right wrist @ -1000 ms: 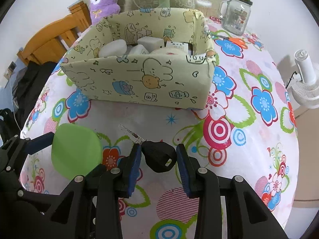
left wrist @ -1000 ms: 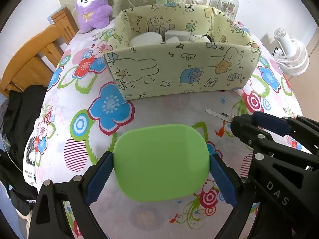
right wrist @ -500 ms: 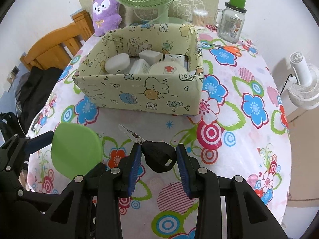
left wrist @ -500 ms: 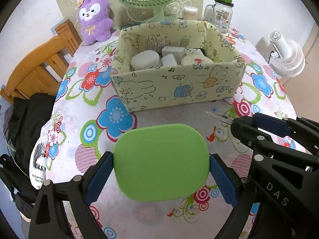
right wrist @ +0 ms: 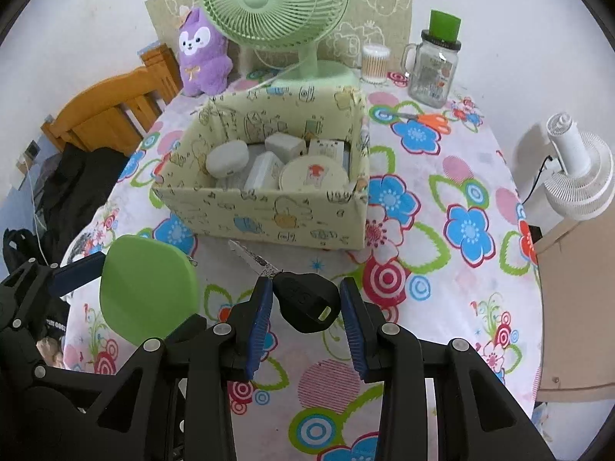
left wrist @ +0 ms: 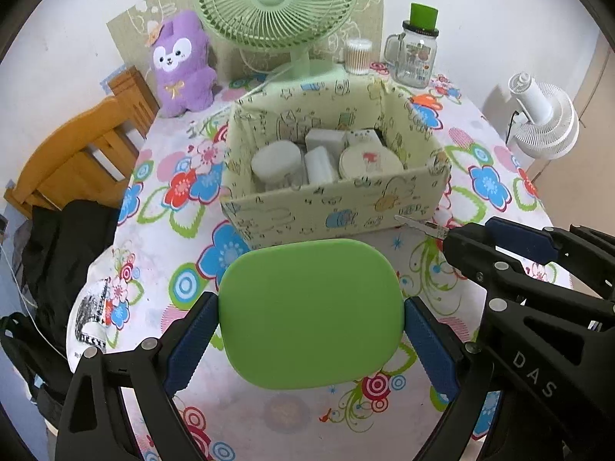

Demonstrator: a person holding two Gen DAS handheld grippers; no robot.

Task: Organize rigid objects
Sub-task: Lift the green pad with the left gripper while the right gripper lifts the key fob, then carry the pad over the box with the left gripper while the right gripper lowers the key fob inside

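Note:
My left gripper (left wrist: 309, 326) is shut on a flat green rounded case (left wrist: 311, 313), held above the flowered tablecloth; the case also shows in the right wrist view (right wrist: 148, 288). My right gripper (right wrist: 305, 309) is shut on a black-headed key (right wrist: 305, 299) whose metal blade points toward the box; the key's blade shows in the left wrist view (left wrist: 421, 224). A yellow patterned box (left wrist: 334, 207) stands ahead of both grippers, also seen in the right wrist view (right wrist: 265, 217). It holds several white and cream items.
A green fan (left wrist: 276, 4), a purple plush (left wrist: 180, 65), a glass jar with a green lid (left wrist: 417, 53) and a cotton-swab tub (left wrist: 357, 55) stand behind the box. Orange scissors (right wrist: 426, 118) lie at the back right. A wooden chair (left wrist: 77, 146) is left; a white fan (left wrist: 546, 123) right.
Both grippers have lifted and drawn back from the box with their objects still held. The box now looks smaller and I see into it from above.

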